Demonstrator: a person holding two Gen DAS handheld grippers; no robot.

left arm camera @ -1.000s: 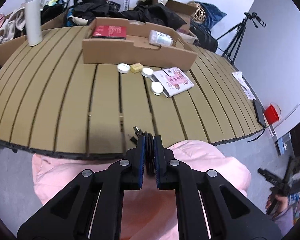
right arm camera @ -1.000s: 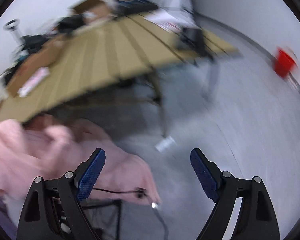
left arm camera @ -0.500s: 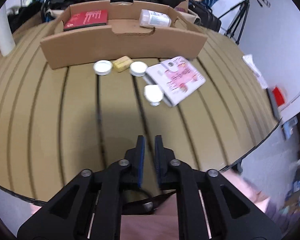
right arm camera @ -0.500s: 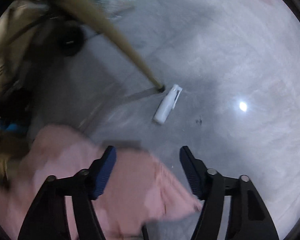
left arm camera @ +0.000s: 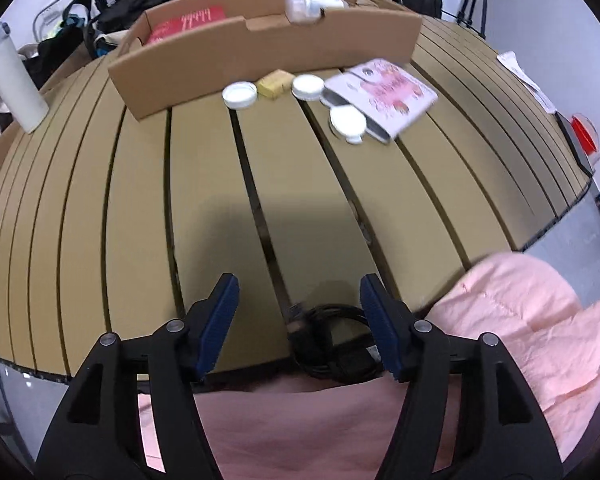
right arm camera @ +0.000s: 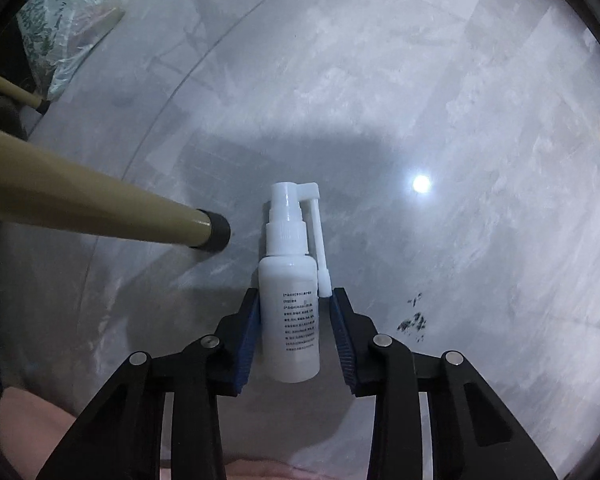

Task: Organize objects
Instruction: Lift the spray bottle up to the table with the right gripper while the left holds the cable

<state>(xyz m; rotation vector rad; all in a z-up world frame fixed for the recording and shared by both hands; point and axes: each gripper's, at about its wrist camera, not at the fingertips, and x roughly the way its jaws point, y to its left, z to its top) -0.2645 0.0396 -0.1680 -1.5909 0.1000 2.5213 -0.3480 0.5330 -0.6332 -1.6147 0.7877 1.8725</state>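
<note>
Retrieval step: my right gripper [right arm camera: 294,322] closes around the spray bottle [right arm camera: 290,304] lying on the floor beside the table leg [right arm camera: 100,208]; the right pad is not yet touching. Next: grip firmly, lift. My left gripper [left arm camera: 296,312] is opening, empty, above the cable [left arm camera: 328,344] at the tabletop [left arm camera: 204,184] edge.

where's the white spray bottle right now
In the right wrist view the spray bottle lies on the grey floor, just right of the table leg's black foot, between the closing fingers of the right gripper.

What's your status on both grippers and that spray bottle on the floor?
Left gripper opening over black cable at table edge, cable loose. Right gripper closing around spray bottle lying on floor. Table leg close beside, not blocking.
</note>
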